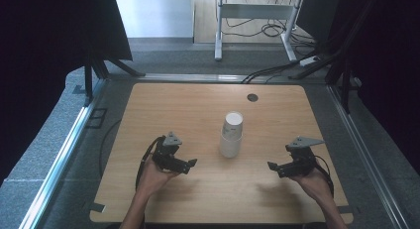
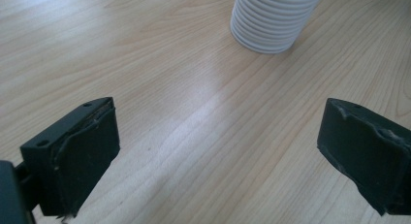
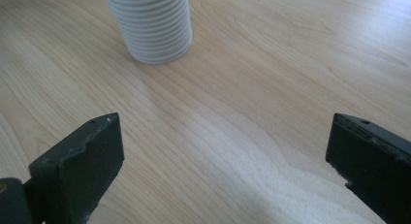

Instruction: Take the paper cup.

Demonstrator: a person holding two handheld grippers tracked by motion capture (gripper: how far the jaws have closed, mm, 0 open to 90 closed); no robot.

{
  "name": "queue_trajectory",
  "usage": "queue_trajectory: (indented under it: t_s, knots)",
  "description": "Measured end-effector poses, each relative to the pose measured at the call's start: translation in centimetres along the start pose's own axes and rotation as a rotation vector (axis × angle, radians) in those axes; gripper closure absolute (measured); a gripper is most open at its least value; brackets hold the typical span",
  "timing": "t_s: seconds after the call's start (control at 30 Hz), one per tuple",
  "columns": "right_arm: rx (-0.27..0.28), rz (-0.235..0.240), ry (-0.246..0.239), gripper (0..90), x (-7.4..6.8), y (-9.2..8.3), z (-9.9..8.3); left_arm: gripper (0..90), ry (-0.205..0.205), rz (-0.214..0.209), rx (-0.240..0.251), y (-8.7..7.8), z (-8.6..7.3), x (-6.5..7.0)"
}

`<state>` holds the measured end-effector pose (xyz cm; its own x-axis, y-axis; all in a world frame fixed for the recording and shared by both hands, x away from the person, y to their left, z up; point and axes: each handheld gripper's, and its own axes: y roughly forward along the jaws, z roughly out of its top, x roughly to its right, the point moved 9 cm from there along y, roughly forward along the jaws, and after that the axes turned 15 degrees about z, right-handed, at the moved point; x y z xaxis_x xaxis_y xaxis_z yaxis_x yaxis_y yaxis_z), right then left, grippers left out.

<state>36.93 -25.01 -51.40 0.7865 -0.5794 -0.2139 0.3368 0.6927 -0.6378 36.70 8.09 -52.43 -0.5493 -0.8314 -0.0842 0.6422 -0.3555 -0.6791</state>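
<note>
Stack of white paper cups (image 1: 232, 135) stood upside down near the middle of the wooden table (image 1: 163, 102), long axis vertical with a slight lean at the top. It sat between the two grippers and a bit farther from the person than either.

Left gripper (image 1: 190, 163) was held just above the table, jaws spread wide, nothing between them. In the left gripper view the stack (image 2: 271, 20) lay ahead and right of centre, so a straight push would have missed it; the heading needed a turn toward the stack first.

Right gripper (image 1: 271, 166) was the same: jaws wide apart, empty. In the right gripper view the stack (image 3: 150, 25) lay ahead and left of centre.

Which was nearer: roughly even in the high view, maybe the left by a little. Too close to call firmly.

My read: both were in the approach step, no contact yet. With the axis upright, a side grasp across the ribbed wall looked like the natural way in. The stack is light and tall, so a nudge could tip it.

Surface: pale wood grain, flat, bare apart from the stack and a small dark round cap (image 1: 252, 97) near the far edge. Room: grey carpet floor (image 1: 49, 135), dark panels either side, a metal desk frame (image 1: 257, 16) with loose cables behind.
</note>
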Motion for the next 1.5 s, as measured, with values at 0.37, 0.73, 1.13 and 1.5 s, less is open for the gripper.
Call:
queue_trajectory:
  t_s: [0.37,0.73,1.13,1.5]
  knots:
    - [0.005,0.04,-0.038,0.0,-0.4,0.8,2.5,1.5,0.03,-0.032,0.02,1.4,2.7,1.1]
    - [-0.007,0.058,-0.073,0.0,-0.9,1.7,4.1,3.3,0.081,-0.064,0.03,2.8,4.4,2.5]
    - [-0.012,0.081,-0.1,0.0,-1.4,2.2,6.1,4.4,0.133,-0.088,0.052,4.1,6.7,4.3]
    - [-0.022,0.09,-0.109,2.2,-1.4,2.7,7.0,5.7,0.149,-0.1,0.062,5.5,7.8,5.3]
